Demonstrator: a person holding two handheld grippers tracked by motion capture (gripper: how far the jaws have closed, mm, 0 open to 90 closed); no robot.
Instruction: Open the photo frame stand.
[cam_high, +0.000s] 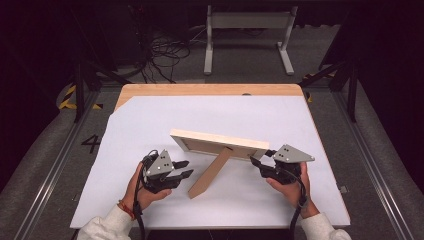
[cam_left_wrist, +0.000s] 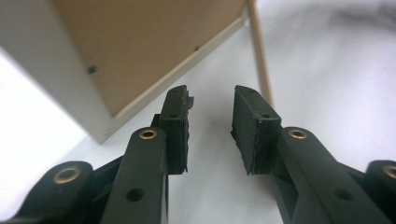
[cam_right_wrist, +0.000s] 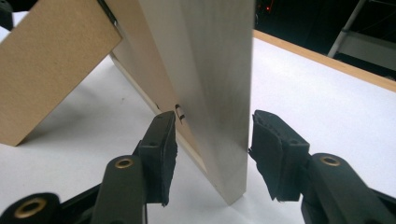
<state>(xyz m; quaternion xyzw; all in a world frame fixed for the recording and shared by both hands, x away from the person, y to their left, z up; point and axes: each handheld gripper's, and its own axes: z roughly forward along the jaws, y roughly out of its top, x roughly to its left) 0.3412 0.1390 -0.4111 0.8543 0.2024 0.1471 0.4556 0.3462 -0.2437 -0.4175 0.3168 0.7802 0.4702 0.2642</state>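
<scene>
A pale wooden picture frame (cam_high: 215, 140) stands upright on the white sheet (cam_high: 200, 110), its back toward me, propped by a flat easel leg (cam_high: 210, 172). My right gripper (cam_high: 262, 156) is at the frame's right end. In the right gripper view its pads sit against both sides of the frame's end (cam_right_wrist: 210, 70), and the leg (cam_right_wrist: 51, 70) slants off to the left. My left gripper (cam_high: 186, 168) hovers open and empty near the frame's left part. In the left gripper view the frame's back (cam_left_wrist: 140, 42) and the thin edge of the leg (cam_left_wrist: 259, 56) lie beyond the parted jaws.
The sheet covers most of a wooden table, with a bare strip (cam_high: 210, 90) at its far edge. Beyond the table are a white metal stand (cam_high: 247, 35) and loose cables (cam_high: 160, 55) on the floor. Metal rails run along both sides.
</scene>
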